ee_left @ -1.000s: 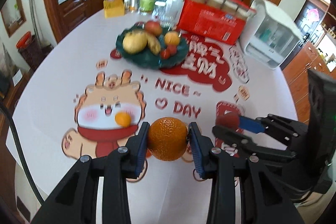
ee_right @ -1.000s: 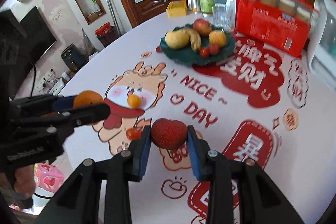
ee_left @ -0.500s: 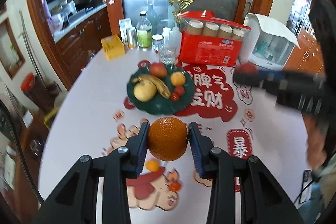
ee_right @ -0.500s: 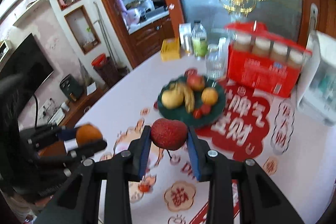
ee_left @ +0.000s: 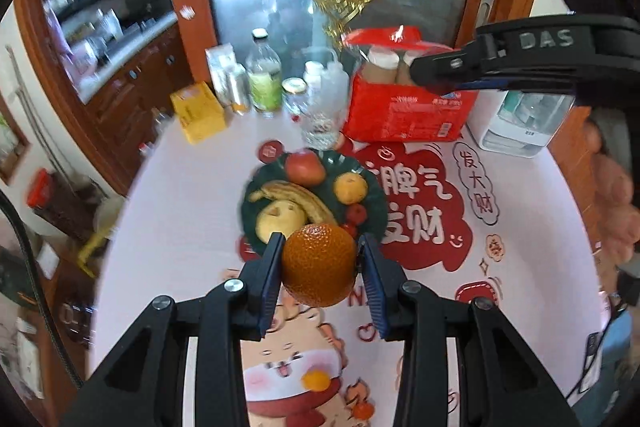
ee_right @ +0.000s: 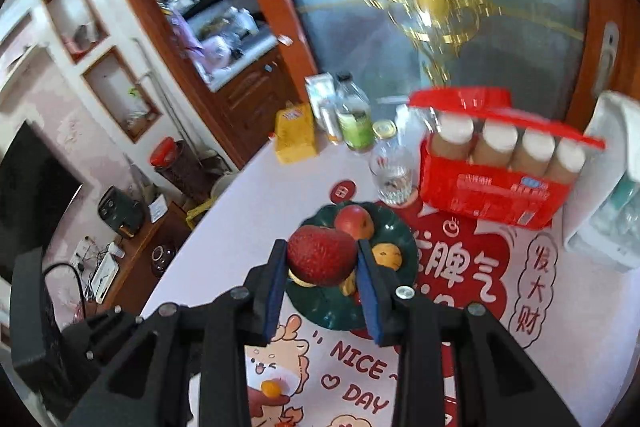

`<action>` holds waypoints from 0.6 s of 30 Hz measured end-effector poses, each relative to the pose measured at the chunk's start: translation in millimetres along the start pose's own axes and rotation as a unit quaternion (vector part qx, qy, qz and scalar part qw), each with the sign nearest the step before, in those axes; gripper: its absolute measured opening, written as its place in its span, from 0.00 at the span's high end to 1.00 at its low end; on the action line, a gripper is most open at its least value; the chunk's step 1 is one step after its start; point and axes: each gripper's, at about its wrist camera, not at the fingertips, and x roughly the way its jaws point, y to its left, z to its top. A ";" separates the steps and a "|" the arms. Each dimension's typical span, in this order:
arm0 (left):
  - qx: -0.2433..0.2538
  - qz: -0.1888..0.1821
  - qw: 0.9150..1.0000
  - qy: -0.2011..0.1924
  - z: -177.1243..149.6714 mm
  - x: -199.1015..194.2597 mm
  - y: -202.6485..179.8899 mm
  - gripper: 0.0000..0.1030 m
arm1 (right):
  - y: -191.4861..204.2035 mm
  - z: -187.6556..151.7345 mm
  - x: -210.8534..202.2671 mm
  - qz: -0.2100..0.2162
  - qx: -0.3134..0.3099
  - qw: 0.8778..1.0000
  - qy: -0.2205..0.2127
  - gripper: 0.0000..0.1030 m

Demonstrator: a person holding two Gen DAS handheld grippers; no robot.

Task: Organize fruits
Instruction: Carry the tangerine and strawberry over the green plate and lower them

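My left gripper [ee_left: 320, 267] is shut on a large orange [ee_left: 319, 264] and holds it high above the table, just short of the dark green fruit plate [ee_left: 372, 195]. The plate holds an apple [ee_left: 305, 167], a banana [ee_left: 294, 195], a pear, a small orange [ee_left: 351, 187] and small red fruits. My right gripper [ee_right: 322, 263] is shut on a bumpy red fruit [ee_right: 322, 254], above the same plate [ee_right: 402, 231]. The right gripper also shows at the upper right of the left wrist view [ee_left: 520, 61].
A red carton of bottles [ee_left: 404, 107], a glass [ee_left: 320, 127], bottles, a yellow box [ee_left: 198, 113] and a white appliance [ee_left: 520, 123] stand behind the plate. A small orange fruit [ee_left: 316, 379] and small red ones lie on the printed tablecloth near me.
Both grippers have risen and moved forward toward the fruit plate, each still holding its fruit. The right gripper now passes above and ahead of the left.
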 end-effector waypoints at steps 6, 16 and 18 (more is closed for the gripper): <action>-0.054 -0.029 0.998 0.034 -16.5 83.1 12.6 0.65 | -22.8 -12.4 81.9 -0.009 0.029 0.998 0.058 0.68; -0.105 -0.041 0.990 0.090 -45.4 197.8 29.6 0.65 | -51.7 -55.5 196.0 -0.006 0.071 0.987 0.145 0.67; -0.110 -0.043 0.988 0.096 -46.5 211.0 32.5 0.65 | -54.2 -61.3 211.4 -0.003 0.076 0.985 0.155 0.67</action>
